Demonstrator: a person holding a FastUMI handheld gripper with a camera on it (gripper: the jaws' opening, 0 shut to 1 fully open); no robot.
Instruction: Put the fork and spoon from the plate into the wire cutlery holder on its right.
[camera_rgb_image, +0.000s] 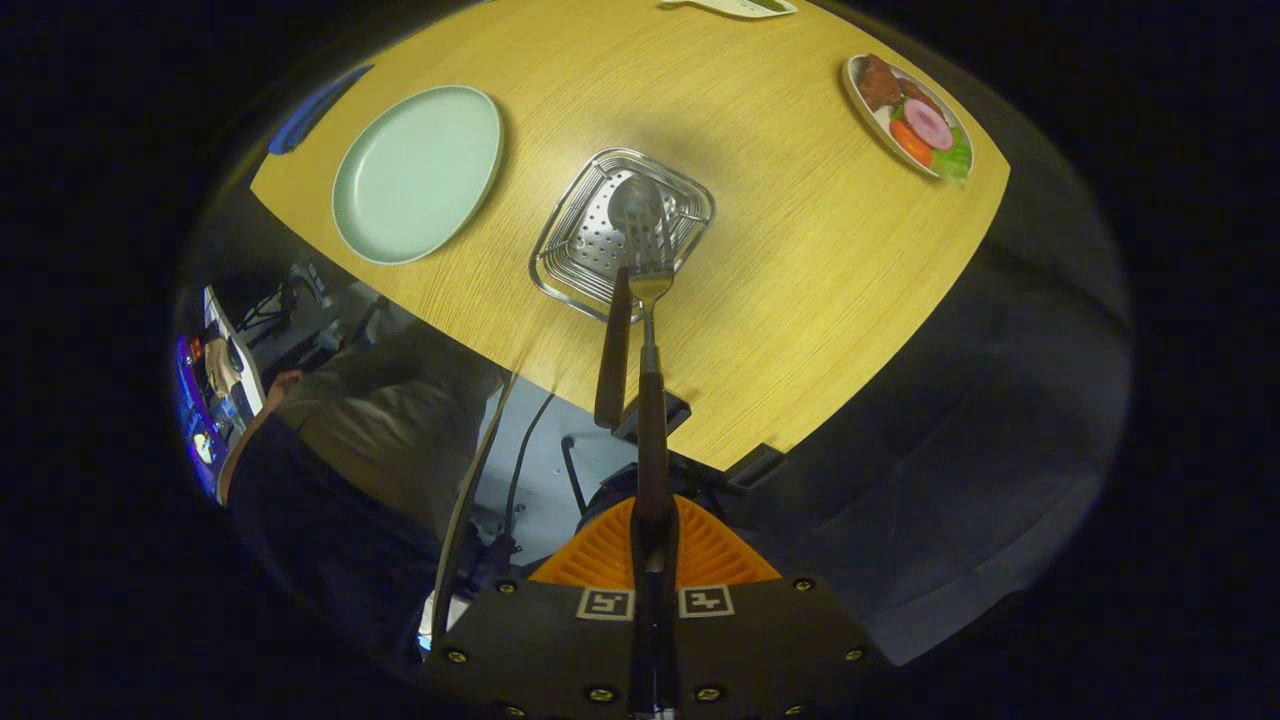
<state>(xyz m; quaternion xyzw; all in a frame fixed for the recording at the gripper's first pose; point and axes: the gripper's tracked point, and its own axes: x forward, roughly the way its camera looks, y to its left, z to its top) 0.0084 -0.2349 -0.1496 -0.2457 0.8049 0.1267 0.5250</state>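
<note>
The wooden table (800, 260) carries a pale green plate (415, 175), bare, and to its right the wire cutlery holder (590, 250). The spoon (625, 290) stands inside the holder, its handle leaning out. The gripper (653, 530) has its fingers clamped on the fork (650, 330), whose tines hang over the holder's rim

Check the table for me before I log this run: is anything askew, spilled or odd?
Nothing spilled or damaged. The spoon stands slanted in the holder, handle leaning over the rim, normal for cutlery dropped in. The gripper is shut on the fork, held above the holder. The plate is bare.
</note>
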